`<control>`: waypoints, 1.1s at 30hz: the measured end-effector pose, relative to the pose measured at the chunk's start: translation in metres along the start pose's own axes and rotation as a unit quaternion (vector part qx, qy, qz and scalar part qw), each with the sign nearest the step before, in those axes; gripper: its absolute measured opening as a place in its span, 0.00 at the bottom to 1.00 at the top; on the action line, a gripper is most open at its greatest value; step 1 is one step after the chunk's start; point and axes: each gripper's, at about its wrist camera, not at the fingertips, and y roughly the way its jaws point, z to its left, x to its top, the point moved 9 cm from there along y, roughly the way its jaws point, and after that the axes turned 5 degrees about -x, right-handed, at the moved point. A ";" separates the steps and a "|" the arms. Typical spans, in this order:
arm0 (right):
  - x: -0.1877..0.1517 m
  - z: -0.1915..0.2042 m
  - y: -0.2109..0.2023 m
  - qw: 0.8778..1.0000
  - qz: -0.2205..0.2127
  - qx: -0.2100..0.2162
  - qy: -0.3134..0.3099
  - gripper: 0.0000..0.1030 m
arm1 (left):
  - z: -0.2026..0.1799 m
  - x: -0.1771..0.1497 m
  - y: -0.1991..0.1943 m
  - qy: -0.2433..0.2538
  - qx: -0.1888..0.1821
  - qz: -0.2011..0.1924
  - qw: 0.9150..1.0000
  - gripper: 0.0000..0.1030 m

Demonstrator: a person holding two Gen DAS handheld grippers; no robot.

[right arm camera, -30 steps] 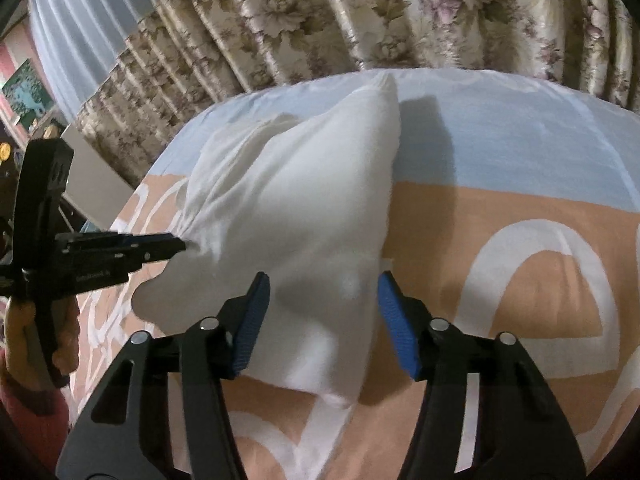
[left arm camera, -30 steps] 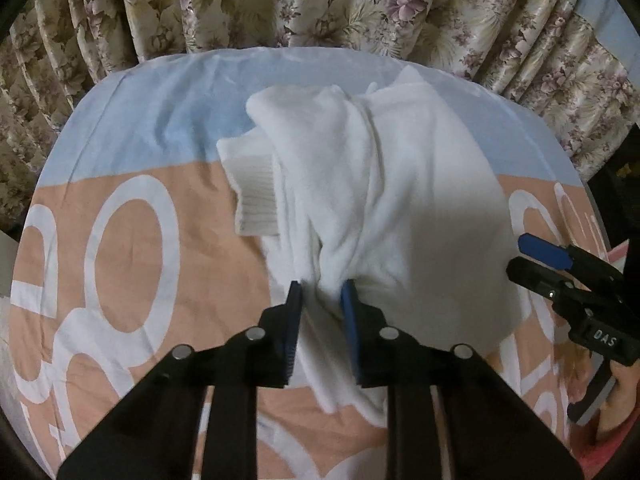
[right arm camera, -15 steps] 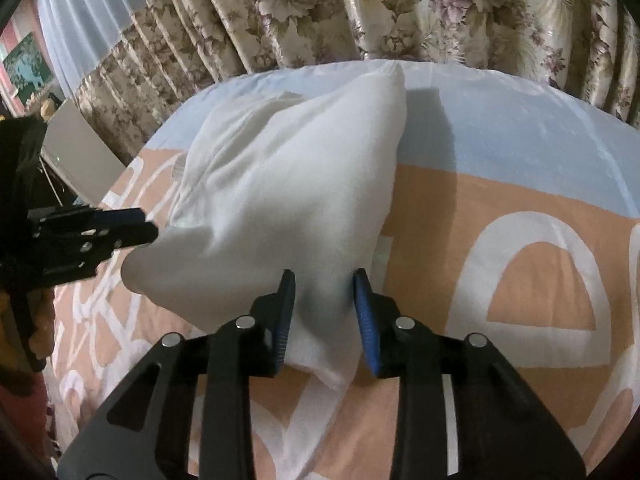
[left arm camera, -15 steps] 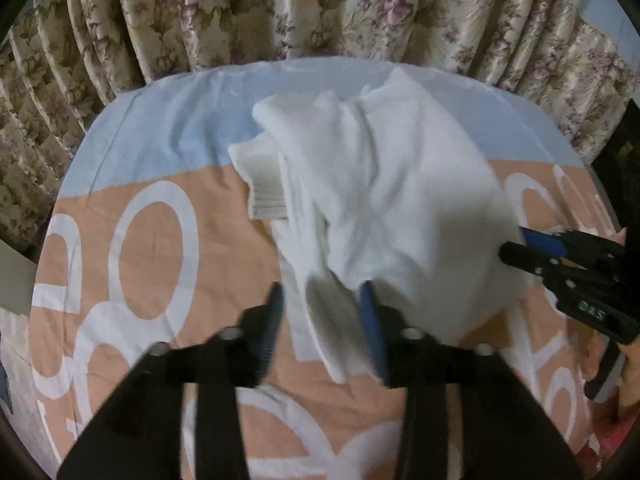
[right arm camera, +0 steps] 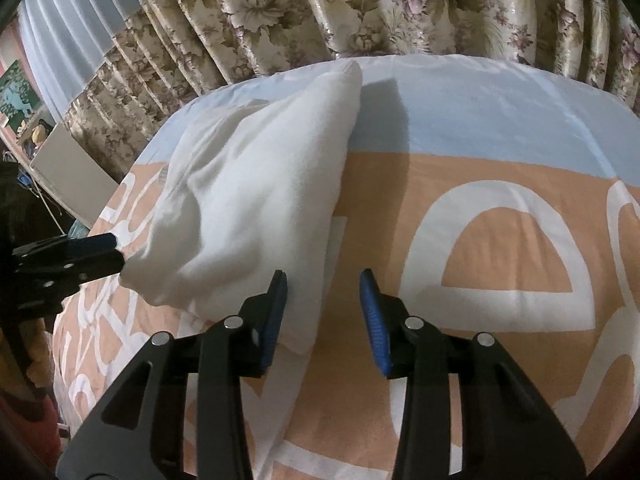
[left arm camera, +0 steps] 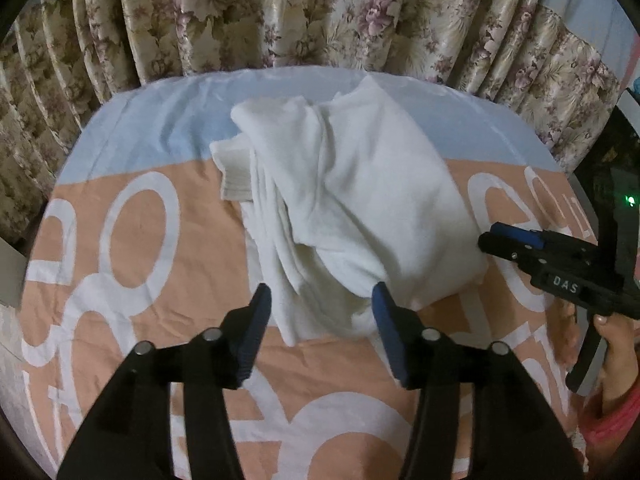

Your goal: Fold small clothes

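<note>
Off my left gripper (left arm camera: 320, 300), on its outer side, there is only the peach-and-white printed bedsheet (left arm camera: 120, 320) with its big ring pattern. Its jaws are opening and stand about half spread, and the near corner of the white garment (left arm camera: 360, 208) lies between and just ahead of the blue pads, which do not press on it. I judge the cloth to be released there. The garment is bunched into a loose, lumpy fold straight ahead of this tool, with a ribbed cuff (left arm camera: 234, 176) poking out on its far left side towards the floral curtain (left arm camera: 280, 12). Moving across, my right gripper (right arm camera: 324, 304) has its jaws opening too, standing rather narrow. The garment's near right edge (right arm camera: 304, 320) lies against the left pad and partly under it, while the right pad hangs over bare sheet, so nothing is pinched. The risks I see come from the bundle itself. It is puffed up rather than flat, so the top layer could slide off or spring open once both tools leave it. The left pad of the right tool is close enough to snag that edge and drag the fold askew if I pull away carelessly. The stray cuff could also be left outside any next fold.
</note>
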 end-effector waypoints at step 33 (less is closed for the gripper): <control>-0.025 0.064 0.013 0.988 0.013 -0.078 -0.136 0.06 | 0.025 -0.020 0.038 -0.027 0.005 0.040 0.999 0.12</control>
